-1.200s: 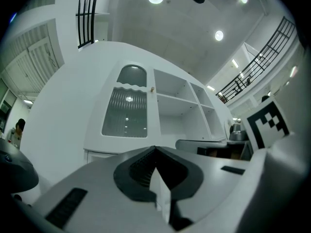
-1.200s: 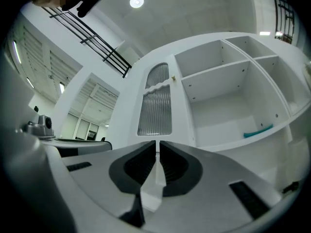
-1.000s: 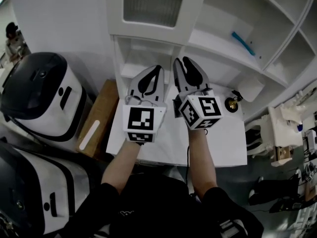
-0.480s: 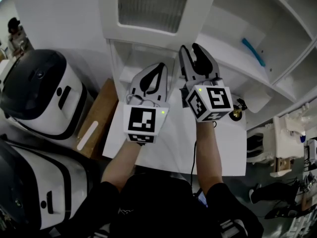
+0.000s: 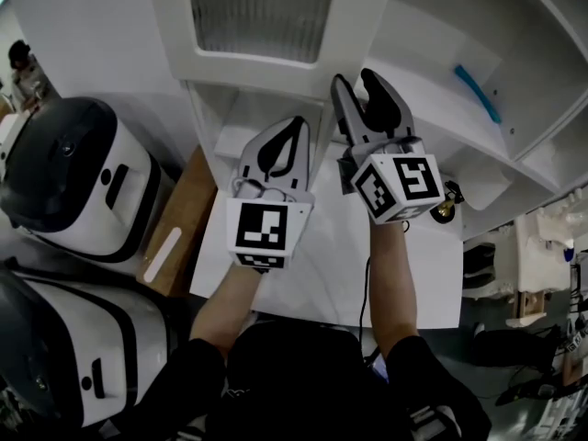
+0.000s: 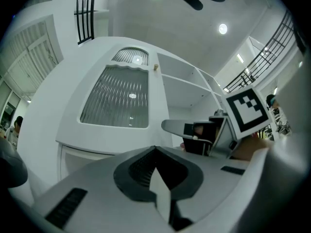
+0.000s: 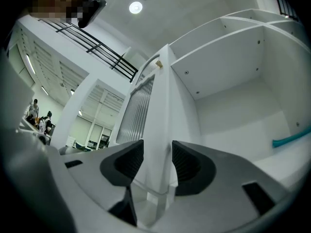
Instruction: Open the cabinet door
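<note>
Right gripper view: right gripper point(image 7: 156, 155) jaws just opening around cabinet door point(image 7: 160, 106) edge, not pinching; left gripper point(image 5: 293, 125) clenched, empty. Door seeming stiff, light; edge offering hold.

In the head view, the top edge cut the cabinet door point(image 5: 257, 58) across its ribbed pane point(image 5: 257, 12). The left edge cut two black-and-white machines point(image 5: 64, 177). A small brass thing point(image 5: 447, 209) on the table point(image 5: 404, 283) showed only in part. A teal thing point(image 5: 478, 93) on a shelf point(image 5: 432, 108) was too small to tell; the right gripper view's edge cut it too. Distant people point(image 7: 41, 118) there were too small to make out.
</note>
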Tool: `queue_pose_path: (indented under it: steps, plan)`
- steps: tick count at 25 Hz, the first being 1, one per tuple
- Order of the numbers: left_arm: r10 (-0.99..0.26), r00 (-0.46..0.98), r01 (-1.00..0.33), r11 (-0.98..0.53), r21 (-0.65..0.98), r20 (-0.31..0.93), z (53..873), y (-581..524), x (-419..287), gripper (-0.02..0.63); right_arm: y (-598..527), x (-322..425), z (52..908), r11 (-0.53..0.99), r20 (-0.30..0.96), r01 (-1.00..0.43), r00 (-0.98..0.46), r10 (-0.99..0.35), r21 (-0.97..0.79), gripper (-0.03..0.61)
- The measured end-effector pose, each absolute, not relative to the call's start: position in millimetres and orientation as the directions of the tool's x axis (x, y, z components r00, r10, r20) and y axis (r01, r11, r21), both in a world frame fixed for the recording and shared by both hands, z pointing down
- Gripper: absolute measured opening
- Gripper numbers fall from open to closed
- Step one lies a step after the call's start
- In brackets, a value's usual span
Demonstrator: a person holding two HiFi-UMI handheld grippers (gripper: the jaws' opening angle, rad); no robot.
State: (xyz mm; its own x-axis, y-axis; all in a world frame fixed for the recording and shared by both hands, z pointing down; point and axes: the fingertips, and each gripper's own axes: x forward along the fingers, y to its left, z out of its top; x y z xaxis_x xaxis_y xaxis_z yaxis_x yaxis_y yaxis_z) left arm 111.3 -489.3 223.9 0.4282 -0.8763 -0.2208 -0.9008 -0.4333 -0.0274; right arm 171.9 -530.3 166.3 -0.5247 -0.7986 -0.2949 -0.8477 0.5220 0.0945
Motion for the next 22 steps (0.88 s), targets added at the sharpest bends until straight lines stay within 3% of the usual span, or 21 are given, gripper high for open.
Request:
queue_pose_path:
  steps: [22]
  plan:
    - [-0.879,0.432,-0.897,-0.442,0.005,-0.2,245.2,-495.8,115.9,0.005,-521.0,164.6,163.1,0.664,-0.333,-0.747,-0.635,-0.697,0.034,0.181]
